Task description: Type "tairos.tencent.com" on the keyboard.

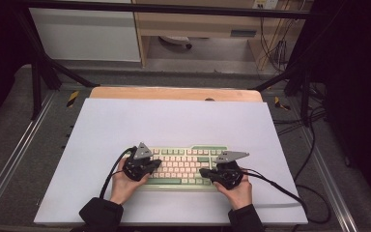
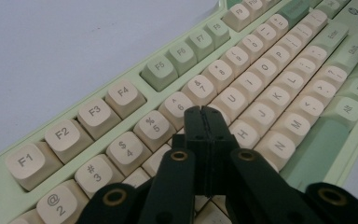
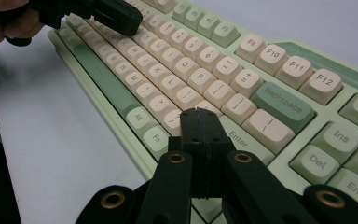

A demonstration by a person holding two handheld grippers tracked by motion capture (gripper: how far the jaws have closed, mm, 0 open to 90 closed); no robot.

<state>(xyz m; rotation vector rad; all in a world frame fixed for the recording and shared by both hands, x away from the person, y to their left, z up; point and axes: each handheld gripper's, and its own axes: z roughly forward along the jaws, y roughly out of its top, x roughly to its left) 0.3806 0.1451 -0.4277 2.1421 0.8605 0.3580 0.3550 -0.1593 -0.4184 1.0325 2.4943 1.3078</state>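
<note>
one green and cream keyboard (image 1: 183, 166) at 6 o'clock on the white worktop (image 1: 174, 121), two grippers over it, left gripper (image 1: 155, 164) at 9 o'clock, right gripper (image 1: 204, 172) at 3 o'clock, both pressed together, pinching nothing
</note>
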